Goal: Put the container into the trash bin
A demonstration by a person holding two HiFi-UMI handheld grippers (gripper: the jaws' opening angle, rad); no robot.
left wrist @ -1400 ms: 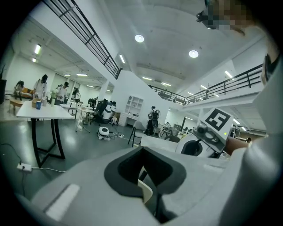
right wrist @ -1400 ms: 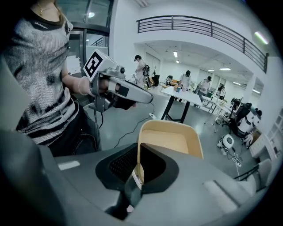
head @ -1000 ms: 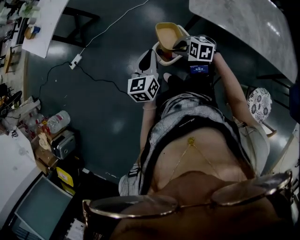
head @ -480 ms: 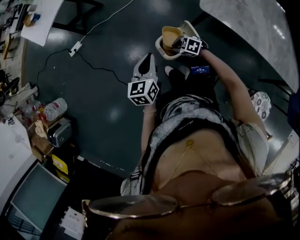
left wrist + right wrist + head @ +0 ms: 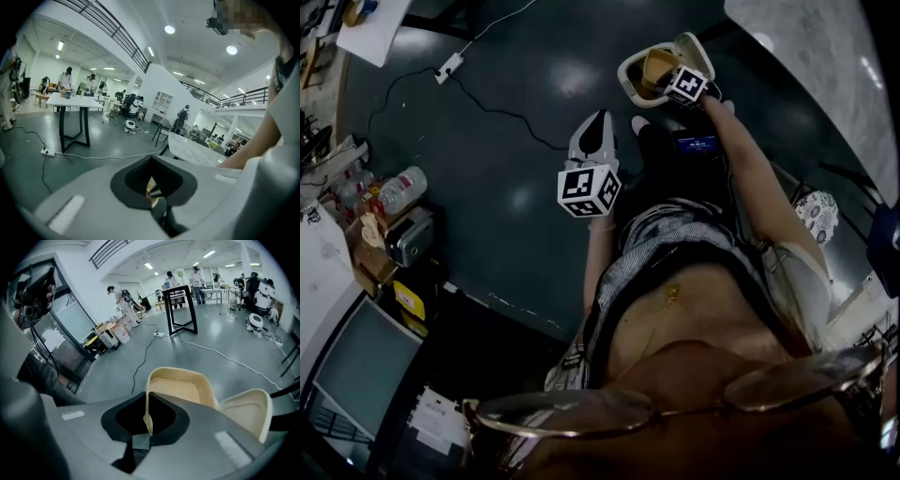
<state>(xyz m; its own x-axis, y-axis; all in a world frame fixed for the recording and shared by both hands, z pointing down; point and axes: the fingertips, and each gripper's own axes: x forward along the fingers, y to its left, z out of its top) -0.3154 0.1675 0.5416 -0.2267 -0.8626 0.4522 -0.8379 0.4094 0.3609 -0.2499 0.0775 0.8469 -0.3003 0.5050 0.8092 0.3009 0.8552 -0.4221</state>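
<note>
One tool, the right (image 5: 667, 82), pinched the thin side wall of the open beige container (image 5: 647, 70), held over the floor at 1 o'clock. The left tool (image 5: 596, 127) was closed, empty. The shell looked light and bendy, so a grip near the hinge seemed safest.

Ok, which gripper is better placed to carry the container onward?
Right. The right gripper is shut on the container at its rim and holds it above the floor; the left gripper hangs apart from it, jaws together on nothing.
</note>
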